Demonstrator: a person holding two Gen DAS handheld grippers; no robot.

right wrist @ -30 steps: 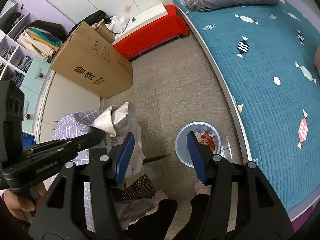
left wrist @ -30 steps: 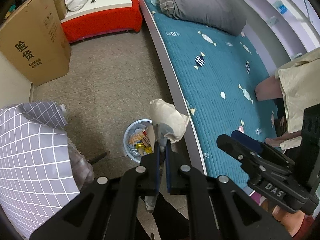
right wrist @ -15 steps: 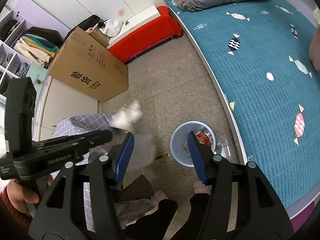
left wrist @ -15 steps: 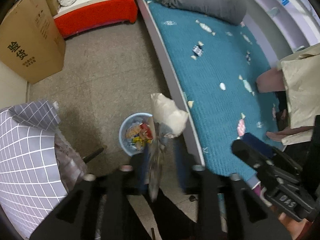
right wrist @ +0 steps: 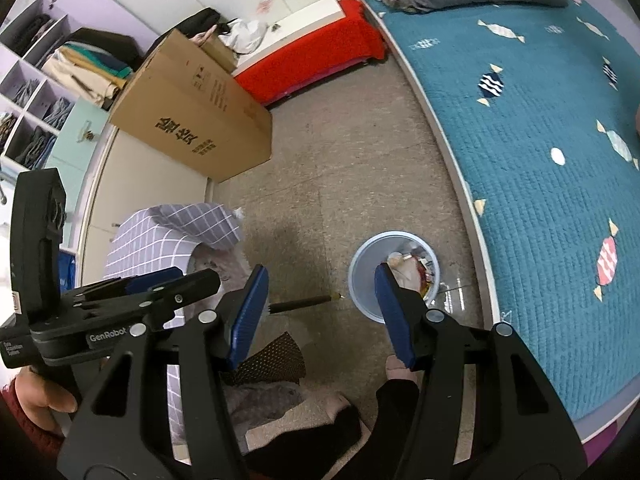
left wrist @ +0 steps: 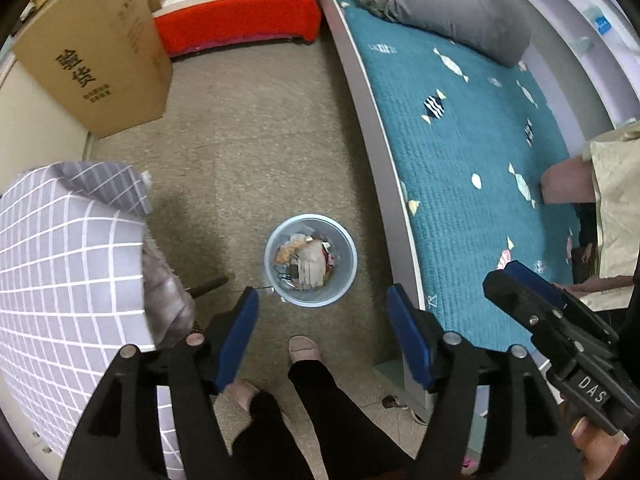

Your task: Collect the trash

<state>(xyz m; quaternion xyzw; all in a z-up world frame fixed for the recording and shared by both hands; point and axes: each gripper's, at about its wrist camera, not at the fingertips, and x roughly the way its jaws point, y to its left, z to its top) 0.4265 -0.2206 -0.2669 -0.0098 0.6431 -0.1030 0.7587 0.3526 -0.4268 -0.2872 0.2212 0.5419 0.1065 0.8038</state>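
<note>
Bin [left wrist: 347, 280], round, pale blue translucent plastic, upright on the speckled grey floor [left wrist: 248, 128] just beside the bed's grey edge; holds a jumble of wrappers, red and yellow among them, topped by crumpled paper [left wrist: 312, 266], off-white and creased, lying inside near the middle. Seen from the right wrist, same bin [right wrist: 362, 280] partly hidden behind one blue pad, wrappers showing at its far side.

Left hand-held gripper [left wrist: 322, 340], black frame with blue ribbed pads, jaws just opened wide and holding nothing; hangs above the floor just short of the bin, pointing steeply down. Right hand-held gripper [right wrist: 318, 314], same build, jaws standing about halfway apart, empty.

Cardboard box [left wrist: 96, 60], large, brown, printed with black characters, leaning against the pale cabinet; smaller open carton behind it. Red-covered bench [left wrist: 240, 20] with a white top carrying a white bag. Bed [left wrist: 460, 152] spread with a teal quilted cover patterned with candy shapes; grey pillow [left wrist: 448, 4] at its head. Grey cloth with a white grid [left wrist: 60, 264] draped over something bulky at left, a padded grey garment beside it. Dark rod [right wrist: 304, 303] lying on the floor near the bin. Black-trousered legs and feet at the bottom of both views.
</note>
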